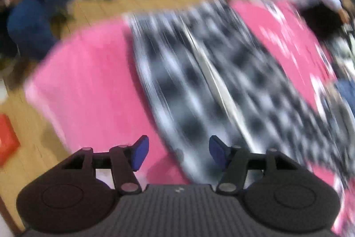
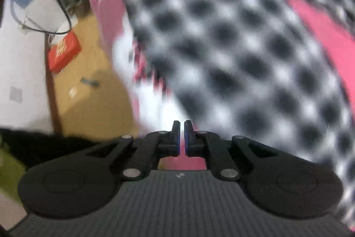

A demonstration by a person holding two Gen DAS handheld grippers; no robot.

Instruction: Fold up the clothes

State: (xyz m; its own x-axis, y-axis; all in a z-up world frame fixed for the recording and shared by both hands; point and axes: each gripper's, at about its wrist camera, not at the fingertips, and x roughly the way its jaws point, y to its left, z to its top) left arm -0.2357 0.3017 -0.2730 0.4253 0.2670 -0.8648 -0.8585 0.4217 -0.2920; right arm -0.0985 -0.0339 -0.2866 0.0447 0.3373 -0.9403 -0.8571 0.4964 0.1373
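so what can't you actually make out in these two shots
- Left wrist view: the checked garment on the pink sheet is smeared by motion blur, so its folds and edges can't be read.
- Right wrist view: the right tool is shut, but blur hides whether any cloth is pinched.
- Right wrist view: the red packet has print too blurred to read.

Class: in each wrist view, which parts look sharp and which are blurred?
Left wrist view: the left gripper is sharp; the black-and-white checked garment and pink bed cover are streaked. Right wrist view: the right gripper is crisp; the checks smear into soft blobs.
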